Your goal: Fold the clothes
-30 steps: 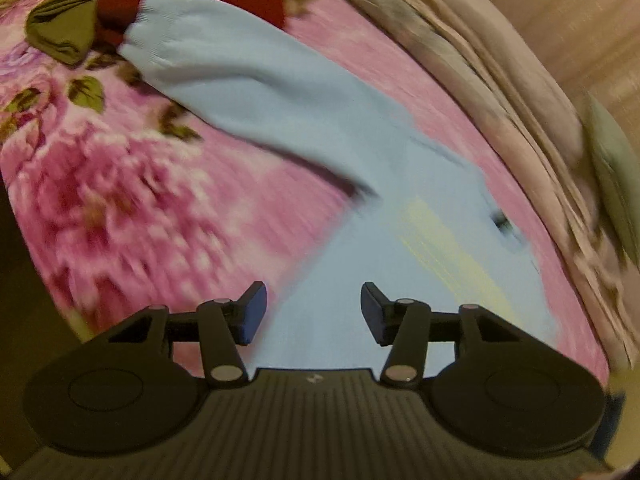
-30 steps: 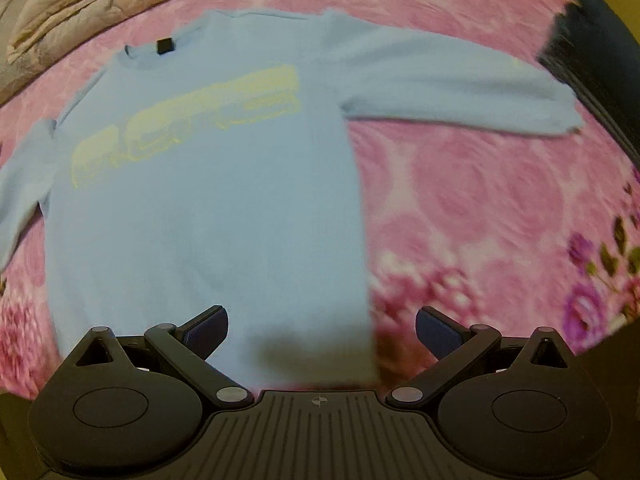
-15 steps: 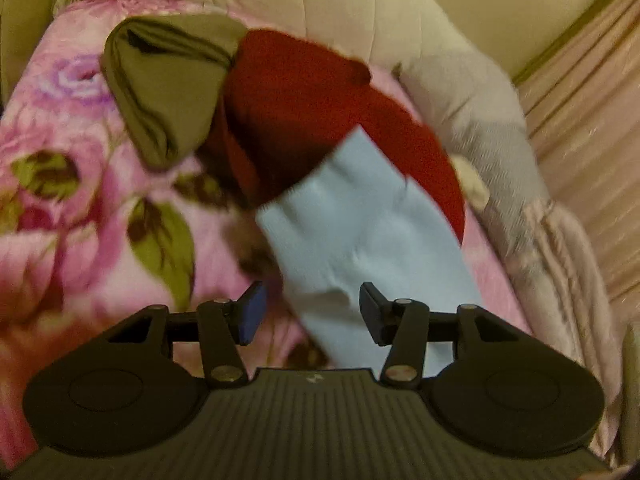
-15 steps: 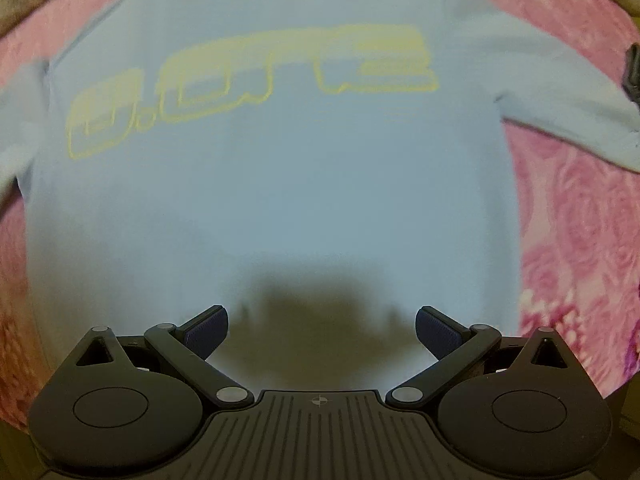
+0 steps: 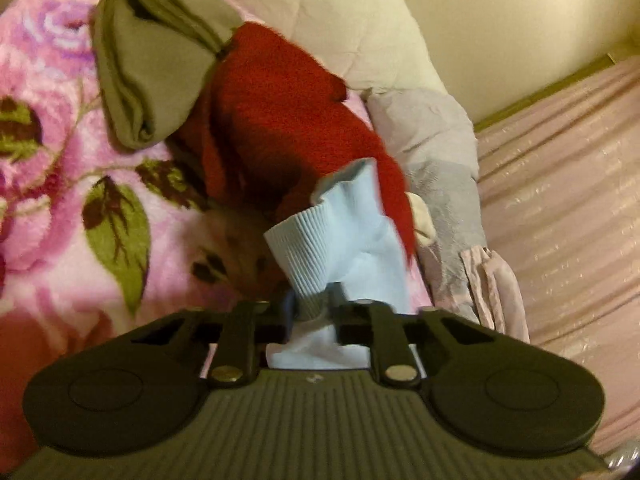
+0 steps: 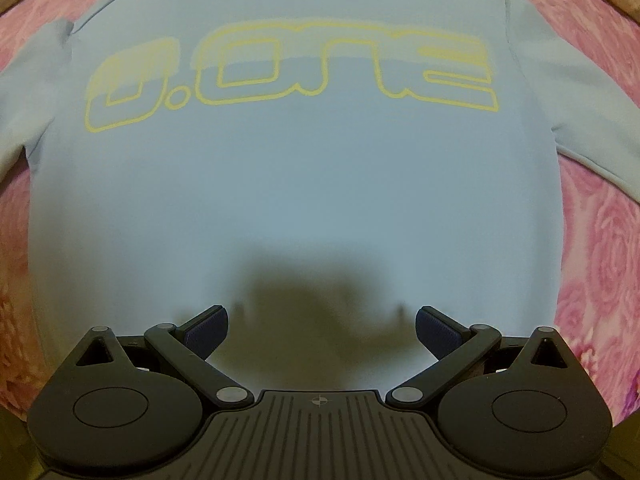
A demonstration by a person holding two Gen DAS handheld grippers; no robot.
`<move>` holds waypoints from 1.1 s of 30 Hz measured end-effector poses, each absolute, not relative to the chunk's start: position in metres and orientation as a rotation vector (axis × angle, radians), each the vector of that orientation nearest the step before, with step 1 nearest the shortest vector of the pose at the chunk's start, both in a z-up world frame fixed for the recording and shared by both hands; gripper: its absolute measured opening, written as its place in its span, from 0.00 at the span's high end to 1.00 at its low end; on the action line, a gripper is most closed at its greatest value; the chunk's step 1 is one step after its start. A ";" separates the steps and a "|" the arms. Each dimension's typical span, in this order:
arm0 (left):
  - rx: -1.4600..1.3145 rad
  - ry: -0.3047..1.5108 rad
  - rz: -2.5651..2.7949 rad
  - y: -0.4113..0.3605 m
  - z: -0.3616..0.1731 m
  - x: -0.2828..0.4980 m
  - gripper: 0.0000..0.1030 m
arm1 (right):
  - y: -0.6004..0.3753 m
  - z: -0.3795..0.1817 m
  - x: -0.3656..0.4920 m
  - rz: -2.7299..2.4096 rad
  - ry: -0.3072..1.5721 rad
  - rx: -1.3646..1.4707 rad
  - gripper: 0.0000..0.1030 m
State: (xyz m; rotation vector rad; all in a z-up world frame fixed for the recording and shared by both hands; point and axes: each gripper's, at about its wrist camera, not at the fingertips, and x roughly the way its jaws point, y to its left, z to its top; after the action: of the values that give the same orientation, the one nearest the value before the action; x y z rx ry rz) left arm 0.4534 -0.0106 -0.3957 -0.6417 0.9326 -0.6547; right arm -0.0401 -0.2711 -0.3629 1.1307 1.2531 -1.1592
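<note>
A light blue sweatshirt (image 6: 304,184) with yellow outlined lettering lies flat, front up, on the pink floral blanket (image 6: 600,248). My right gripper (image 6: 320,330) hovers open over its lower middle, casting a shadow on the cloth. In the left wrist view my left gripper (image 5: 310,310) is shut on the sweatshirt's ribbed sleeve cuff (image 5: 308,256), which stands lifted off the blanket (image 5: 52,208).
A red knit garment (image 5: 280,120) and a folded olive garment (image 5: 152,68) lie just beyond the cuff. A cream quilt (image 5: 340,12) and grey and pink bedding (image 5: 448,184) bunch along the bed's right edge, with a pink curtain (image 5: 560,184) behind.
My left gripper swung from the sweatshirt body out to the sleeve end and closed on the cuff. My right gripper moved in over the sweatshirt's lower middle, staying open.
</note>
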 end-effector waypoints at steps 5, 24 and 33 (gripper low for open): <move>-0.501 0.836 -0.785 -0.058 -0.339 0.407 0.93 | -0.275 -0.354 -0.064 -1.174 1.203 1.140 0.01; 0.079 1.236 -1.417 -0.221 -0.376 0.105 0.77 | -0.305 -0.320 -0.220 -1.446 0.868 1.248 0.01; 0.568 0.862 -1.193 -0.204 -0.380 0.166 0.68 | -0.344 -0.348 -0.213 -1.285 0.369 1.438 0.21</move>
State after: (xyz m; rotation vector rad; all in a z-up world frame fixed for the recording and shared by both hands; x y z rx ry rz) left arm 0.1661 -0.2044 -0.3798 0.5676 0.8622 -1.1932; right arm -0.2126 -0.3435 -0.3475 1.4377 0.3691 -1.2852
